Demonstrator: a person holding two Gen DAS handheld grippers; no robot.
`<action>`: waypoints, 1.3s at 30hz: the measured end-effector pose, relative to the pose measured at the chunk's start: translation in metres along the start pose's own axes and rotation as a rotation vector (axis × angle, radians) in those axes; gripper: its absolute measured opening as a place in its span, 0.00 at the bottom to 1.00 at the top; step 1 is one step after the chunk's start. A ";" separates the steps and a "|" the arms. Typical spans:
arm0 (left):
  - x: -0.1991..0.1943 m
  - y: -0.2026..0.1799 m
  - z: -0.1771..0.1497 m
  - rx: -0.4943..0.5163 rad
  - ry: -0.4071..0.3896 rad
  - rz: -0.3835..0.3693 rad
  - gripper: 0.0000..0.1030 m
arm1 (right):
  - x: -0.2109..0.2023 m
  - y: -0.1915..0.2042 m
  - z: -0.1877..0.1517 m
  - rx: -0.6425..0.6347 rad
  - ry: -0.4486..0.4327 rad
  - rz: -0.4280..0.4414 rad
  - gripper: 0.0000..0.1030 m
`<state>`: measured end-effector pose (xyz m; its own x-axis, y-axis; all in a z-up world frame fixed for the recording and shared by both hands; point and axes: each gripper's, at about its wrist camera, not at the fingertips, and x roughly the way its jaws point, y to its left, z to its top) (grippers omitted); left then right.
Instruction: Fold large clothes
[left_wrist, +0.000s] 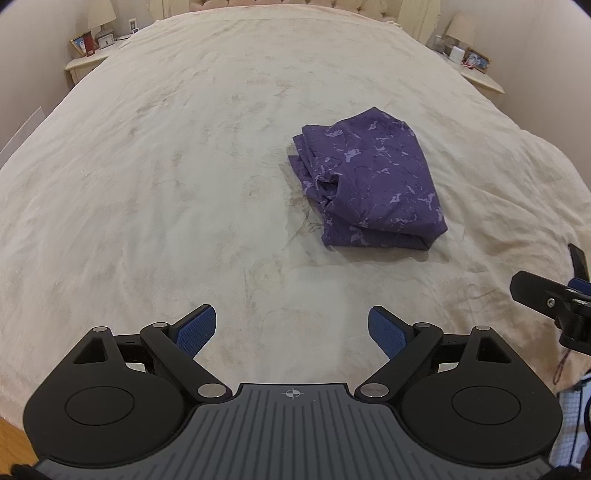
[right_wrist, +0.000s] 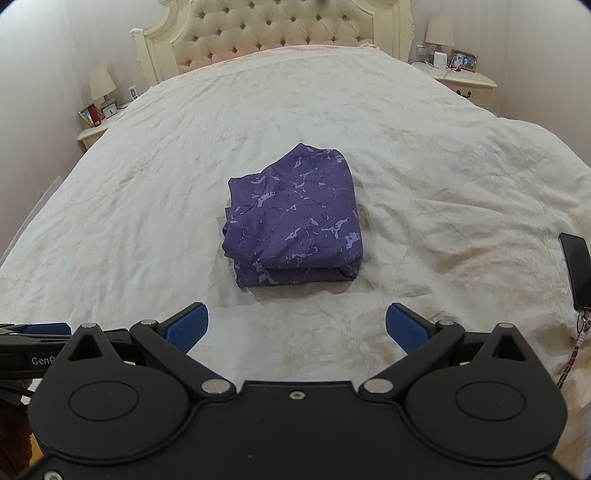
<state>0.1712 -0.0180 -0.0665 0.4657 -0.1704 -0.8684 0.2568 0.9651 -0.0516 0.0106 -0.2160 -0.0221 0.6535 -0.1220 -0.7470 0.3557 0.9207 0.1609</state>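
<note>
A purple patterned garment (left_wrist: 369, 181) lies folded into a compact stack on the cream bedspread (left_wrist: 184, 166). It also shows in the right wrist view (right_wrist: 295, 221), straight ahead of the fingers. My left gripper (left_wrist: 291, 328) is open and empty, hovering over the bed short of the garment and to its left. My right gripper (right_wrist: 297, 326) is open and empty, a short way in front of the garment's near edge. The right gripper's body shows at the right edge of the left wrist view (left_wrist: 554, 299).
A dark phone (right_wrist: 576, 269) with a strap lies on the bed at the right. Nightstands with lamps and photo frames stand at both sides of the bed (right_wrist: 99, 118) (right_wrist: 458, 74). A tufted headboard (right_wrist: 273, 33) is at the far end.
</note>
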 end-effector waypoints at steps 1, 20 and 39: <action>0.000 -0.001 0.000 0.001 0.001 0.000 0.87 | 0.000 0.000 0.000 0.000 0.000 -0.001 0.99; 0.009 -0.008 0.001 0.015 0.019 0.006 0.87 | 0.004 -0.001 -0.001 0.030 0.001 0.009 0.99; 0.033 -0.003 0.014 0.007 0.059 0.003 0.87 | 0.036 0.006 0.011 0.044 0.053 0.009 0.99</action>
<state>0.1981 -0.0299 -0.0883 0.4154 -0.1549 -0.8963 0.2618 0.9641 -0.0453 0.0436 -0.2184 -0.0413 0.6209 -0.0924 -0.7785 0.3796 0.9043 0.1954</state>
